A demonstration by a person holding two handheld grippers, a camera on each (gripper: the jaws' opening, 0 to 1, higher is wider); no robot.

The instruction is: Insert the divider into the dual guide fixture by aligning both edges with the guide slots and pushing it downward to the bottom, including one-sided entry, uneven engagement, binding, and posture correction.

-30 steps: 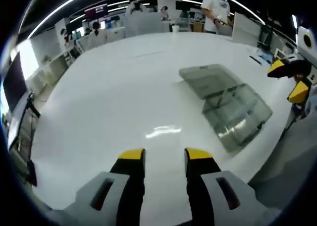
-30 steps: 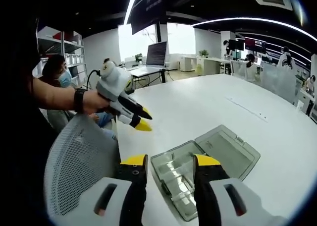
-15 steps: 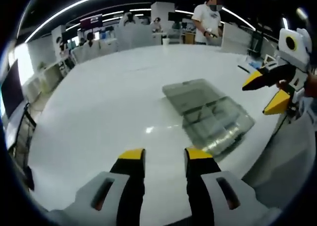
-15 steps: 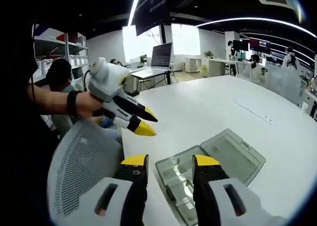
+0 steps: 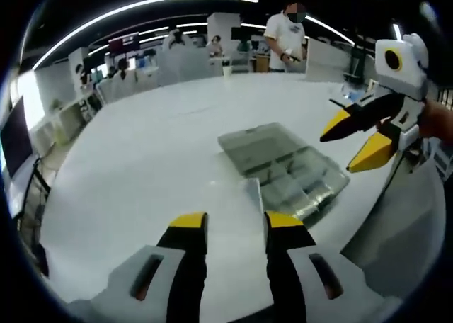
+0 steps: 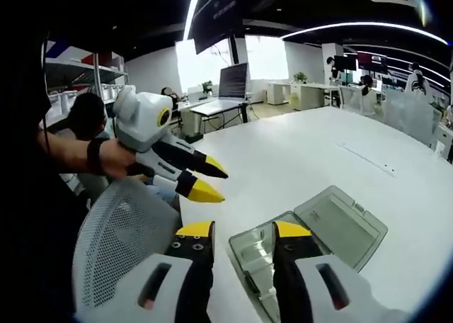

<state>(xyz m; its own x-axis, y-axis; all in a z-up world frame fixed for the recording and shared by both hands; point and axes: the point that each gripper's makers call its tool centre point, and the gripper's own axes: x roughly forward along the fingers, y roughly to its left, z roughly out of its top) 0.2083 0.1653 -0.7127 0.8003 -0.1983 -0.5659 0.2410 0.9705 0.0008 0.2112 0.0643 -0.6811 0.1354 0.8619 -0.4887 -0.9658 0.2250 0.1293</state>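
Observation:
A clear plastic compartment box [image 5: 297, 178] lies on the white table [image 5: 141, 153] with its lid [image 5: 258, 140] folded open flat. A pale flat strip [image 5: 250, 194] sits at its near corner; I cannot tell whether it is the divider. My left gripper [image 5: 235, 224] hovers over the table short of the box, open and holding nothing. My right gripper [image 5: 345, 149] comes in from the right above the box, jaws apart. In the right gripper view the box [image 6: 333, 227] lies beyond my open right gripper [image 6: 243, 231]. The left gripper [image 6: 210, 180] hangs in the air to its left.
A grey mesh chair back [image 6: 120, 245] stands at the table edge below the left gripper. A hand with a dark wristband [image 6: 95, 156] holds that gripper. A person in a white shirt [image 5: 285, 43] stands beyond the far end. Desks and monitors [image 6: 230, 82] fill the background.
Both views have shifted with the hands. The right gripper now reaches further into the left gripper view, nearer over the box. The box itself lies where it was.

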